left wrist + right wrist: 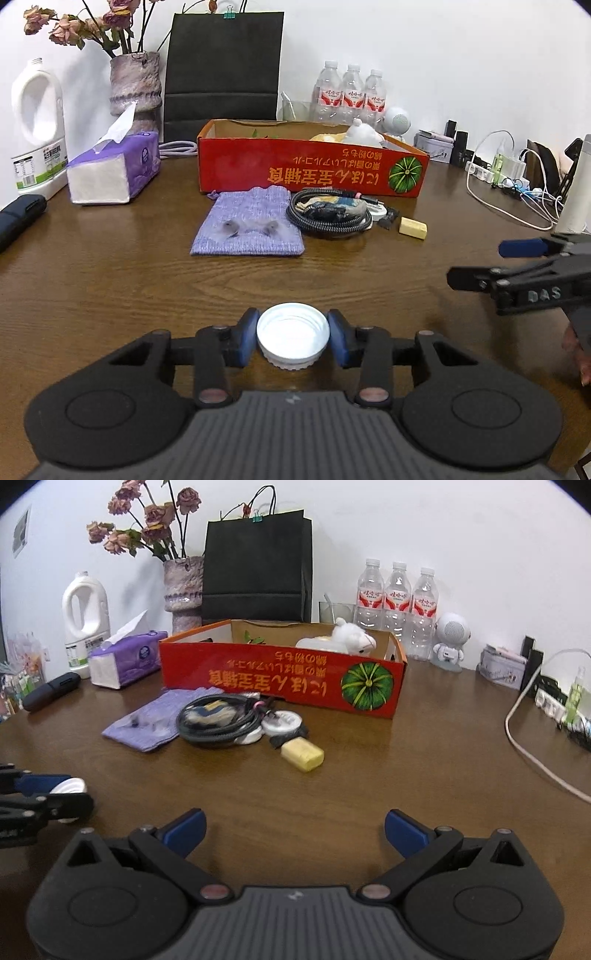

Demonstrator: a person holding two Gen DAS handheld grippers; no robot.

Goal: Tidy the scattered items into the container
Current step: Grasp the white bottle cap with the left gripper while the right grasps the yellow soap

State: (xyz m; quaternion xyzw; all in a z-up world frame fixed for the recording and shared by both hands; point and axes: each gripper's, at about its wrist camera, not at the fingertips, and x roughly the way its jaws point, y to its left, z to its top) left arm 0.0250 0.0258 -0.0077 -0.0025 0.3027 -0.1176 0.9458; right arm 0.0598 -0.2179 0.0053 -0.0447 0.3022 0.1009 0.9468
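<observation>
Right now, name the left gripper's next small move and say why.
Probably carry the white bottle cap forward toward the red cardboard box: the left gripper has its jaws shut on the cap, and the box stands open-topped ahead.

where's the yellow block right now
In the right wrist view, the yellow block lies on the table, right of the coiled black cable, in front of the red box.

— What's on that brown wooden desk [369, 775]?
— A red box [280, 679] toward the back edge; before it a purple pouch [147, 727], coiled cable [218, 723], yellow block [303, 755]. Tissues [122, 661] sit back left.
</observation>
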